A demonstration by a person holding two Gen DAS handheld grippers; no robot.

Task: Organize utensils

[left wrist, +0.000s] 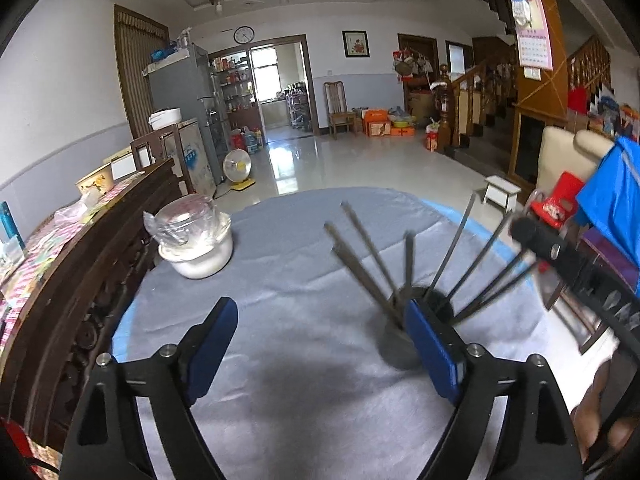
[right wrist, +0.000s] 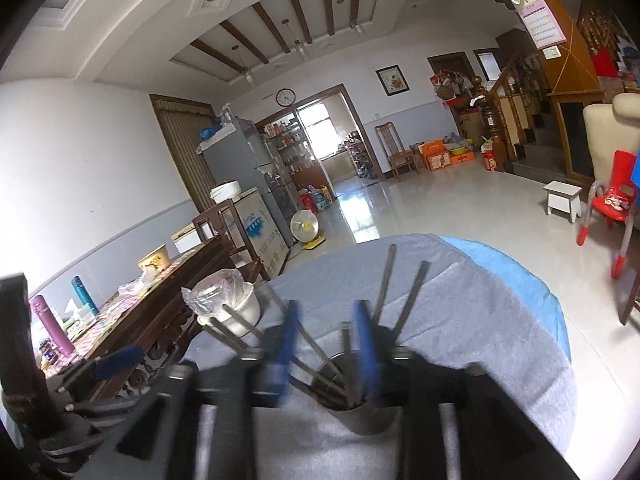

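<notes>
A dark grey cup [left wrist: 394,350] stands on the grey tablecloth [left wrist: 304,272], with several metal utensil handles [left wrist: 370,264] fanning out of it. My left gripper [left wrist: 320,332] is open and empty, its right finger [left wrist: 434,350] just in front of the cup. In the right wrist view my right gripper [right wrist: 326,344] is blurred, its blue fingers [right wrist: 366,350] a little apart above the cup [right wrist: 370,412], with handles [right wrist: 408,300] between and behind them. I cannot tell whether it grips anything. The right gripper's body also shows in the left wrist view [left wrist: 576,268].
A white pot with a plastic-covered glass lid [left wrist: 196,236] stands at the table's left. A dark wooden sideboard [left wrist: 92,264] with bottles and bowls runs along the left. A red plastic chair [right wrist: 612,204] and a white stool [right wrist: 562,200] stand on the floor at right.
</notes>
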